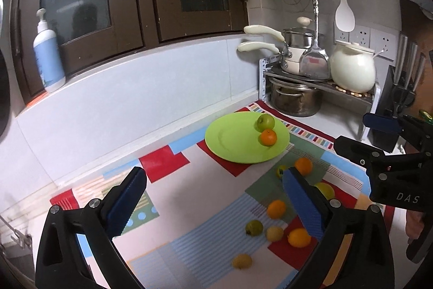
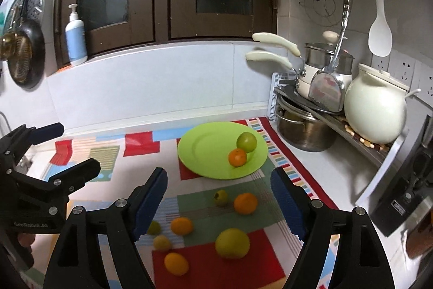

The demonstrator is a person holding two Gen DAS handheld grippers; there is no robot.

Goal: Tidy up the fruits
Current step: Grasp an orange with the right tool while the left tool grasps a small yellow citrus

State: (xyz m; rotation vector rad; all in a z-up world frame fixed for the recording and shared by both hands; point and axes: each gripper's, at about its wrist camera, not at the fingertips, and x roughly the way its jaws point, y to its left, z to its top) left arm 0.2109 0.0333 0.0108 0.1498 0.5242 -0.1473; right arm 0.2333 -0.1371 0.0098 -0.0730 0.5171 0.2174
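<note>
A lime-green plate (image 1: 232, 142) (image 2: 205, 151) sits on a patterned cloth and holds a green apple (image 1: 265, 122) (image 2: 246, 142) and an orange (image 1: 268, 137) (image 2: 237, 157). Several loose fruits lie on the cloth in front of it: oranges (image 2: 245, 203) (image 2: 181, 226) (image 2: 176, 263), a large yellow-green fruit (image 2: 232, 243) and small green and yellow ones (image 2: 221, 197) (image 2: 161, 243). My left gripper (image 1: 213, 203) is open and empty above the cloth. My right gripper (image 2: 217, 203) is open and empty above the loose fruits. Each gripper shows at the edge of the other's view.
Stacked pots (image 2: 308, 126) and a white ceramic jar (image 2: 374, 113) stand on a rack at the back right. A soap dispenser (image 2: 75, 37) stands on the window ledge. A knife block (image 1: 400, 99) is at the far right.
</note>
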